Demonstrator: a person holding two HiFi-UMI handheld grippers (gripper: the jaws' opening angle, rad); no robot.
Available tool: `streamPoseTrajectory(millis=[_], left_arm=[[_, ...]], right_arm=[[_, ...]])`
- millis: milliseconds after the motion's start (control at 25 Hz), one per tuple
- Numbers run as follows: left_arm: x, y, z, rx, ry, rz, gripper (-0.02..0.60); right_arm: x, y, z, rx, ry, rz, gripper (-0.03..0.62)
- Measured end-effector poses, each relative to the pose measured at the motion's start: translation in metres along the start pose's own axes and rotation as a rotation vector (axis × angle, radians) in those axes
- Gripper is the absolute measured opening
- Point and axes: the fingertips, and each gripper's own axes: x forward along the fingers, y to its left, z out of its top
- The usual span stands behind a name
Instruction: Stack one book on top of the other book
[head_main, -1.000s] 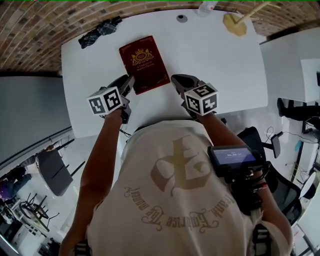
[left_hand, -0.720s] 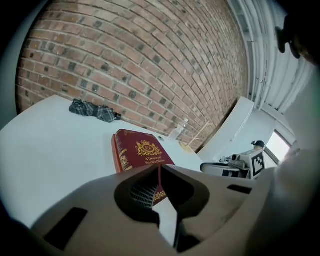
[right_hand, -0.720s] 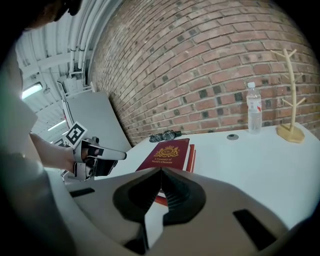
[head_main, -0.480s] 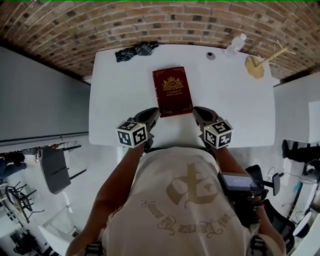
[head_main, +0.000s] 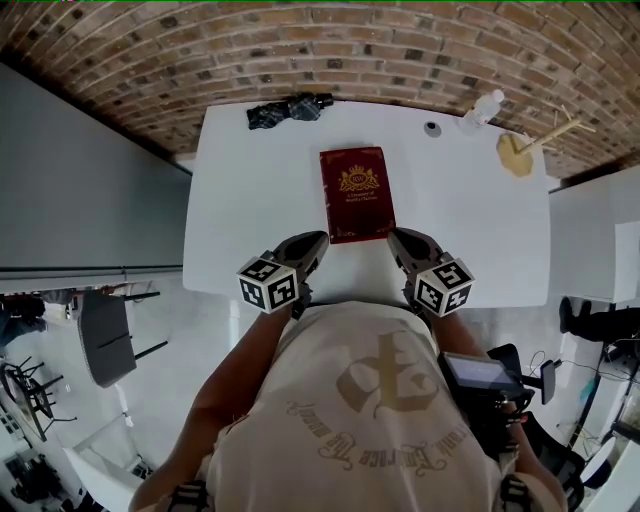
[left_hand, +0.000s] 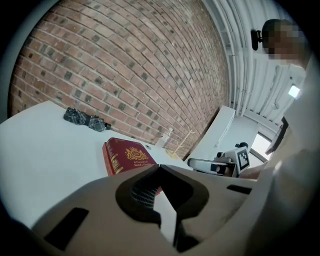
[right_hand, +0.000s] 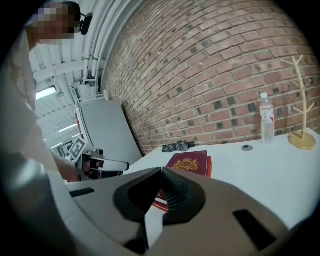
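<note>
Logging items at the table (head_main: 250, 230).

Item one: red book (head_main: 357, 193), flat at mid-table, crest up. In the right gripper view a second cover edge seems to show beneath it, so I judge the stack made.

Item two: left gripper (head_main: 318, 240), jaws together, nothing between them, just short of the book's near edge.

Item three: right gripper (head_main: 396, 238), likewise closed and empty, beside the near right corner.

Handling note: I would lift both clear without brushing the near edge, then check that the corners line up.
</note>
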Motion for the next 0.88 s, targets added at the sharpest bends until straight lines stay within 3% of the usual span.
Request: streamPoseTrajectory(millis=[520, 880], left_arm=[[0.013, -0.004, 0.004, 0.049, 0.003, -0.029, 0.021], [0.016, 0.004, -0.001, 0.013, 0.014, 0.002, 0.021]], right_arm=[[-0.009, -0.003, 0.001, -0.039, 0.008, -0.033, 0.021], [-0.011, -0.007, 0.000, -0.041, 0.011, -0.042, 0.021]])
